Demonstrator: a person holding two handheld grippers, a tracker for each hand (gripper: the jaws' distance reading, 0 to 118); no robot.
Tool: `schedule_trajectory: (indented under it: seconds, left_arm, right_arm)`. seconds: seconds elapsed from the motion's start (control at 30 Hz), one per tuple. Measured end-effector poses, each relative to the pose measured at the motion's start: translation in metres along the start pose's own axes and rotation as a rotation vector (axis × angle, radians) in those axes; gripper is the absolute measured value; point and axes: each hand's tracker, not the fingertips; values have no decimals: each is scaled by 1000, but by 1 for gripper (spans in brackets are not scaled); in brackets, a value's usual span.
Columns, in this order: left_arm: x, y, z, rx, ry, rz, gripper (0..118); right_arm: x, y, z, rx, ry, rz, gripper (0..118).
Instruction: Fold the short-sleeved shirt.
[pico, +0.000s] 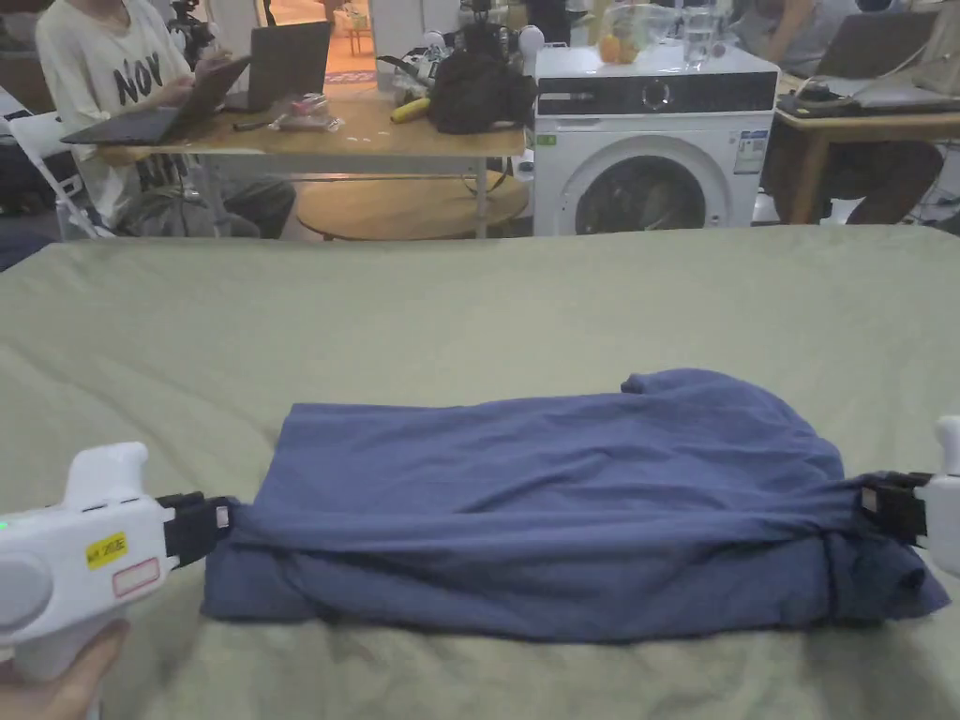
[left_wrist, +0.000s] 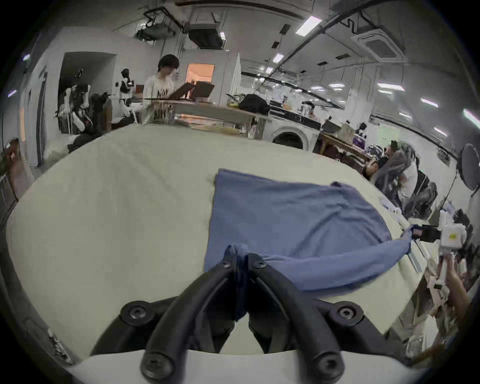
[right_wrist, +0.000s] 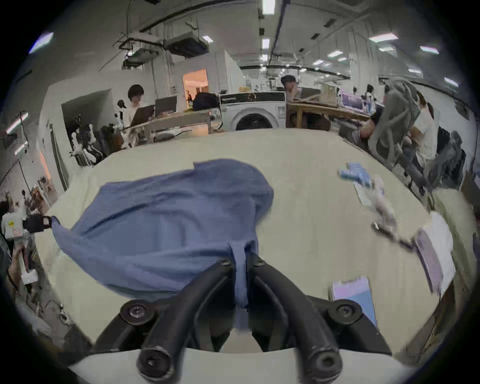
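Shirt: blue short-sleeved shirt (pico: 553, 506) lies on the green-covered worktop (pico: 469, 319), stretched between the two tools; the near edge is doubled over in a thick fold, and a rounded part bulges up toward the right tool.
Left tool: left tool (pico: 217, 525) sits at the shirt's left end — its jaws are pressed together on a bunched corner of the cloth; in the left gripper view (left_wrist: 240, 262) a strip of blue fabric runs down between both jaws.
Right tool: right tool (pico: 877, 504) sits at the shirt's right end, jaws closed on a gathered bit of cloth; in the right gripper view (right_wrist: 241, 262) a narrow band of fabric passes between the two jaws.
Cloth between tools: pulled rather tight along the near edge, with long wrinkles running from one tool to the other.
Hand: fingers of the person's left hand (pico: 56, 680) hold the white handle under the left tool.
Beyond the tools: white washing machine (pico: 652, 141) stands behind the worktop's far edge; a person in a white top (pico: 103, 84) sits at a wooden desk with a laptop (pico: 169, 108).
Right of the right tool: some papers and small flat items (right_wrist: 363, 181) lie on the worktop — too blurred to tell more.
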Motion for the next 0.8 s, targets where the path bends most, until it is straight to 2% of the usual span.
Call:
schedule_trajectory:
  seconds: [0.13, 0.23, 0.3, 0.33, 0.37, 0.4, 0.43, 0.57, 0.73, 0.77, 0.8]
  left_arm:
    - [-2, 27, -52, -45, 43, 0, 1]
    - [-3, 34, -75, -58, 52, 59, 1]
    - [-4, 39, -82, -13, 81, 20, 1]
    - [0, 39, -82, -1, 99, 8, 3]
    - [3, 39, -78, 14, 104, 0, 17]
    - [6, 38, -73, 49, 50, -8, 52]
    - [10, 38, -68, 62, -9, -9, 72]
    - [35, 32, -45, 133, -21, -87, 74]
    - [62, 14, -14, 162, -145, -72, 72]
    - [67, 9, -8, 166, -147, -95, 66]
    - [73, 3, -1, 170, -130, -108, 45]
  right_arm:
    - [-5, 20, -48, -36, -49, -58, 4]
    - [-9, 18, -68, -65, -102, -34, 4]
    - [-11, 11, -71, -49, -119, -30, 5]
    - [-11, 8, -68, -41, -119, -32, 11]
    - [-13, 7, -63, -9, -118, -33, 22]
    - [-15, 5, -56, 10, -107, -23, 44]
    - [-18, 2, -49, 37, -87, -7, 49]
    - [-30, -1, -28, 114, -30, 48, 49]
    - [-49, -10, 3, 159, 27, 27, 49]
    - [-54, -12, 9, 166, 39, 20, 47]
    - [-56, -16, 13, 168, 46, 11, 39]
